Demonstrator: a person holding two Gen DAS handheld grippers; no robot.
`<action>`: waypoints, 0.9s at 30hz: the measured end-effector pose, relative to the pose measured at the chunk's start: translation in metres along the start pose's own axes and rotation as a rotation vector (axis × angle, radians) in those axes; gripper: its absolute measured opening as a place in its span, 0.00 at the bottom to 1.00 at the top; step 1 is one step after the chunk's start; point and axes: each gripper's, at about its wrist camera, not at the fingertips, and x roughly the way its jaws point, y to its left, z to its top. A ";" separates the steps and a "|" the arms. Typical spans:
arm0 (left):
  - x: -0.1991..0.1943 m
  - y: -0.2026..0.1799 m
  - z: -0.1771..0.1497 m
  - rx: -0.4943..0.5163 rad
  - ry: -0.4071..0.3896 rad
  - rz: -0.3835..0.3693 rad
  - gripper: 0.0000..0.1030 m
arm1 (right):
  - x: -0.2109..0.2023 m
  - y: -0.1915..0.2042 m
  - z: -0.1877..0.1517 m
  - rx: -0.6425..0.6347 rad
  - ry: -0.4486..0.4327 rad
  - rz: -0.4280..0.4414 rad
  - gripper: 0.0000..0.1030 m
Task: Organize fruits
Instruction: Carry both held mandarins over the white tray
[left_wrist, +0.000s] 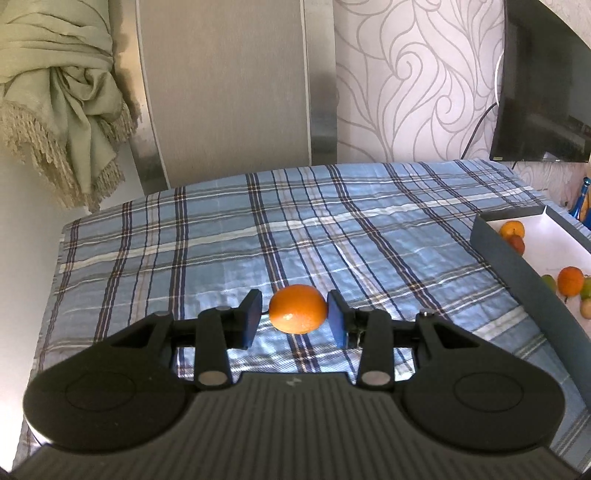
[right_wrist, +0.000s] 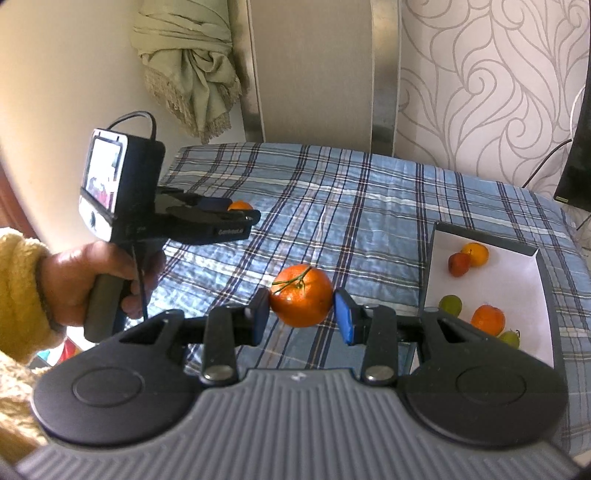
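Note:
My left gripper (left_wrist: 295, 314) is shut on an orange mandarin (left_wrist: 298, 308), held above the plaid cloth; its blue pads (left_wrist: 336, 318) press both sides. It also shows in the right wrist view (right_wrist: 229, 214), at the left, with that mandarin (right_wrist: 240, 205) peeking between its fingers. My right gripper (right_wrist: 302, 314) is shut on a second mandarin with a green stem (right_wrist: 302, 295), held above the cloth just left of the box. The grey box with a white inside (right_wrist: 517, 280) holds several small fruits, orange, red and green (right_wrist: 487, 318). The box also shows at the right in the left wrist view (left_wrist: 517, 273).
A blue plaid cloth (left_wrist: 332, 229) covers the table. Behind it stand a chair back (left_wrist: 229, 92), a hanging beige shawl (left_wrist: 74, 103) and patterned wallpaper. A dark screen (left_wrist: 543, 81) hangs at the far right. A blue bottle (left_wrist: 585, 199) stands behind the box.

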 end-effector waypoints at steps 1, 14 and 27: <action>-0.002 -0.002 0.000 -0.002 0.001 0.001 0.43 | -0.001 -0.001 0.000 -0.002 0.000 0.006 0.40; -0.025 -0.057 0.017 0.066 -0.036 -0.055 0.43 | -0.022 -0.026 -0.008 0.029 -0.049 0.012 0.40; -0.011 -0.169 0.043 0.207 -0.056 -0.253 0.43 | -0.062 -0.077 -0.039 0.169 -0.066 -0.147 0.40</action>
